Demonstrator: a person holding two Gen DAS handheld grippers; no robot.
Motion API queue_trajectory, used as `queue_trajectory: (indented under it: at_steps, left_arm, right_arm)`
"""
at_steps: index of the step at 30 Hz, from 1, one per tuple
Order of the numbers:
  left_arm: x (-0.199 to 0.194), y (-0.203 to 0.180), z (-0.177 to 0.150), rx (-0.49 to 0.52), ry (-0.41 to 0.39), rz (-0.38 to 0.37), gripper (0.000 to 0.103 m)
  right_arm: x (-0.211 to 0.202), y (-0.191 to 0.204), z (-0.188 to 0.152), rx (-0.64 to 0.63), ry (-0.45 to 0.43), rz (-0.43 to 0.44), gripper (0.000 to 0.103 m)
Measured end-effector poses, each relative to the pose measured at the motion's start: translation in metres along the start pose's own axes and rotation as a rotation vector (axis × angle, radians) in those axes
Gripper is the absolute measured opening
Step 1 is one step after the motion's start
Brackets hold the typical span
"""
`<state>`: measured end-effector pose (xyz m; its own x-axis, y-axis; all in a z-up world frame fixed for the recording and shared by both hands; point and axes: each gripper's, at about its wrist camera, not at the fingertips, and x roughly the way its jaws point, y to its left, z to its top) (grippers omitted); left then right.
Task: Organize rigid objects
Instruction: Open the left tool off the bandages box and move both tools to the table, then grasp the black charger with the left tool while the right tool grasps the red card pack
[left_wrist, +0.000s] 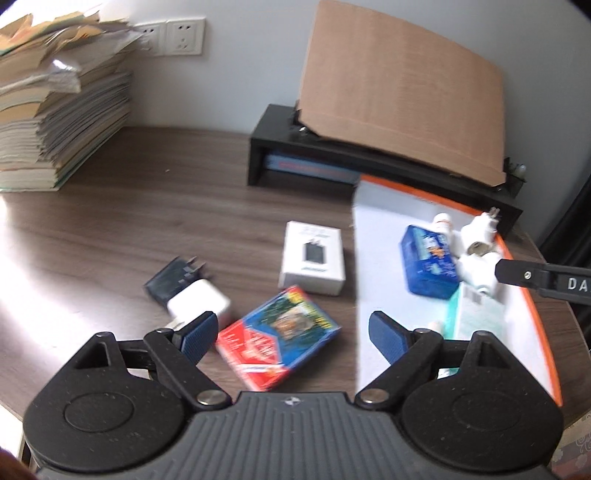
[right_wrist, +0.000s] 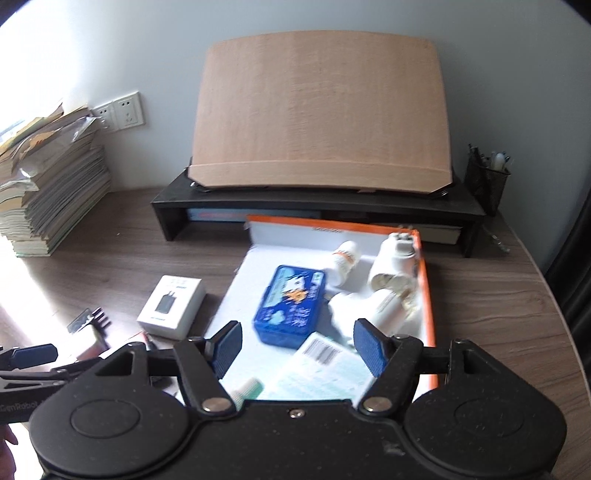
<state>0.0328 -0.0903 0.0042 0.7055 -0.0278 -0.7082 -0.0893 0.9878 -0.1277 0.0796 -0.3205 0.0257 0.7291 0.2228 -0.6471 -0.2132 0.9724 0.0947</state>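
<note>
the left gripper (left_wrist: 291, 330) is hanging over the dark wood-grain desk (left_wrist: 129, 221) with its blue-padded jaws standing wide apart and gripping nothing. below the gap a glossy red and blue printed card box (left_wrist: 279, 338) is lying flat and skewed on the desk. just beside the left pad a white square charger block (left_wrist: 197, 301) is resting against a black plug adapter (left_wrist: 173, 280) with its prongs showing. further out a white carton with a black charger pictured on it (left_wrist: 313, 256) is sitting flat, near the left wall of the tray.

the right gripper (right_wrist: 297, 347) is hovering above the near end of the shallow white cardboard tray with an orange rim (right_wrist: 428, 295), its jaws parted and holding nothing. under them a pale green printed box with a barcode (right_wrist: 325, 363) is lying in the tray, and a small mint-capped tube (right_wrist: 249, 389) is peeking out by the left finger. past that a blue rectangular tin with a cartoon lid (right_wrist: 290, 306) is lying flat in the middle of the tray. to its right two white plastic lamp-socket adapters (right_wrist: 391, 277) are lying tumbled together in the tray's right corner, and a small white bottle with an orange band (right_wrist: 345, 260) is lying on its side beside them.

behind the tray a black monitor riser (right_wrist: 317, 206) is carrying a leaning brown cardboard sheet (right_wrist: 317, 118).
</note>
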Motion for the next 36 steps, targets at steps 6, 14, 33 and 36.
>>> queue_trajectory:
  at_steps: [6,14,33,36]
  left_arm:
    - [0.002,0.033,0.001,-0.009,0.017,0.025,0.091]
    - [0.021,0.086,0.017,-0.041,0.027,0.099,0.091]
    - [0.086,0.117,0.030,0.270,0.079,-0.106,0.085]
    - [0.087,0.115,0.029,0.318,0.054,-0.120,0.066]
  right_arm:
    - [0.009,0.043,-0.010,-0.031,0.050,0.052,0.080]
    - [0.025,0.097,-0.027,-0.061,0.115,0.088,0.081]
    - [0.039,0.131,-0.049,0.067,0.169,-0.040,0.081]
    - [0.040,0.139,-0.052,0.086,0.170,-0.048,0.081]
